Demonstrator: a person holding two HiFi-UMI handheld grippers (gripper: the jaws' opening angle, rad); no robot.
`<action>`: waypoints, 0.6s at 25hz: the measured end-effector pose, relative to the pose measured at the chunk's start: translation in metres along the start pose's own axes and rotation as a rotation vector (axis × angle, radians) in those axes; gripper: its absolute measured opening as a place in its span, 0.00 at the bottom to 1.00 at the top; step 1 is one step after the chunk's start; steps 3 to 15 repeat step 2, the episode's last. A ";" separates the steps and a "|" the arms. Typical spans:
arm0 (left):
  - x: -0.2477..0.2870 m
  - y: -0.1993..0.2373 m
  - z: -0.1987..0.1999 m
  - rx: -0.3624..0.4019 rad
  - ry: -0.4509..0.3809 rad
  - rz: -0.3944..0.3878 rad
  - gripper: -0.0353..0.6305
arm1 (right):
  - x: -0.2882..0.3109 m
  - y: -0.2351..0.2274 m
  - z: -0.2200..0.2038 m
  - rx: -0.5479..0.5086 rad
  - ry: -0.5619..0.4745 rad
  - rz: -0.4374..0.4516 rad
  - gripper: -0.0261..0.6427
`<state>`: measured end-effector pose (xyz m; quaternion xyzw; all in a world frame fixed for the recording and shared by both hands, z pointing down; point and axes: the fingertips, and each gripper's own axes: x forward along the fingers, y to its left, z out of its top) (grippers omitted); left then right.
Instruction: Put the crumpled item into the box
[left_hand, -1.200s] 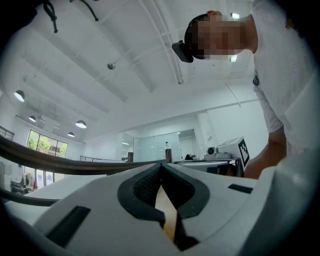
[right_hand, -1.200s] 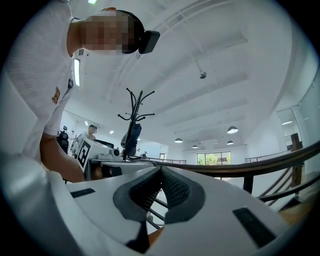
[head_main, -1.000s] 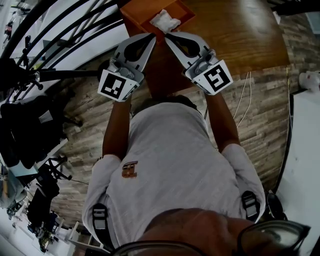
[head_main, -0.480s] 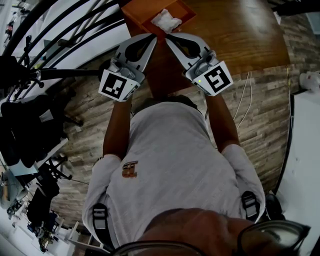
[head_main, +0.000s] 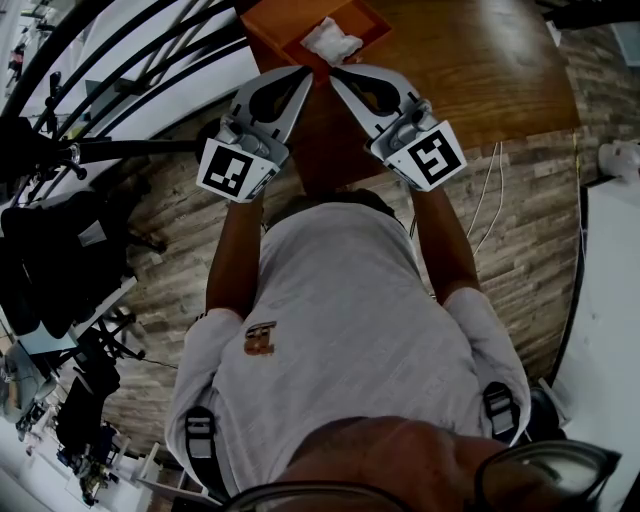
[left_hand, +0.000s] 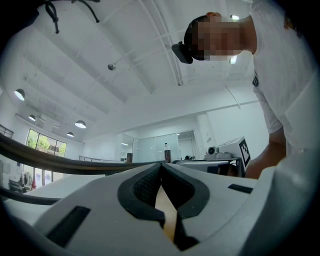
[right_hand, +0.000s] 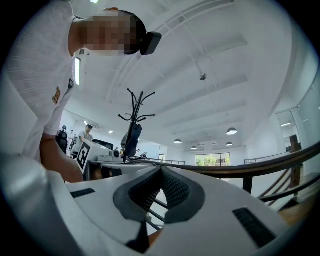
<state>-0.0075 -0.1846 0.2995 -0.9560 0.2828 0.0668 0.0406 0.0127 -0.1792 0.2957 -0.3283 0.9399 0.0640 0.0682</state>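
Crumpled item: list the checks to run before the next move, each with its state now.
1. The crumpled item lies inside the box: ok.
2. Fingers of the left gripper together, nothing between: ok.
3. Fingers of the right gripper together, nothing between: ok.
4. Both tips clear of the item: cannot tell, they sit close to it.
5. Whole box resting on the table: cannot tell, its far part is out of frame.

The right tool (right_hand: 161, 169) has its jaws pressed together, nothing between them. Beyond stands a black coat stand (right_hand: 135, 117); a dark railing (right_hand: 270, 162) runs right.
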 end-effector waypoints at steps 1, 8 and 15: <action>0.000 0.001 0.000 -0.001 0.000 0.000 0.08 | 0.001 0.000 0.000 -0.001 0.000 0.000 0.09; 0.000 0.002 0.000 -0.002 0.000 0.000 0.08 | 0.001 -0.001 0.000 -0.001 0.000 0.000 0.09; 0.000 0.002 0.000 -0.002 0.000 0.000 0.08 | 0.001 -0.001 0.000 -0.001 0.000 0.000 0.09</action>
